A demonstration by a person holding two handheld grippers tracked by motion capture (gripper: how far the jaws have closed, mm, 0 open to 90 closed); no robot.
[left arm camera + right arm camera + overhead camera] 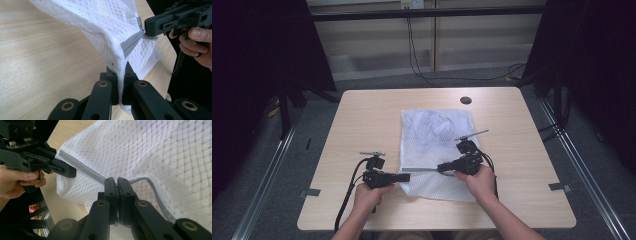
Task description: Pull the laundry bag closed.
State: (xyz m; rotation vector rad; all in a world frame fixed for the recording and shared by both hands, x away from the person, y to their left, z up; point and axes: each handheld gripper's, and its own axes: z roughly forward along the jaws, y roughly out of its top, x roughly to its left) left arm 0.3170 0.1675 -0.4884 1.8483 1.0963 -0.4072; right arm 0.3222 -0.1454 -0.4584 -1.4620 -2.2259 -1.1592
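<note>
Hands at near table [362, 115] edge; we are pinching white mesh bag [434, 135] with both tools. Left hand-held gripper [406, 177] clamping bag's near-left corner; right hand-held gripper [441, 167] closing on grey zipper [424, 170]. Bag lying mid-table, stretching toward far edge.

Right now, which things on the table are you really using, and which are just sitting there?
In use:
- white mesh bag
- its grey zipper
- left tool, shut on the bag's edge
- right tool, shut on the zipper

Just lying about:
- round black spot near the table's far edge
- cables on the floor behind
</note>
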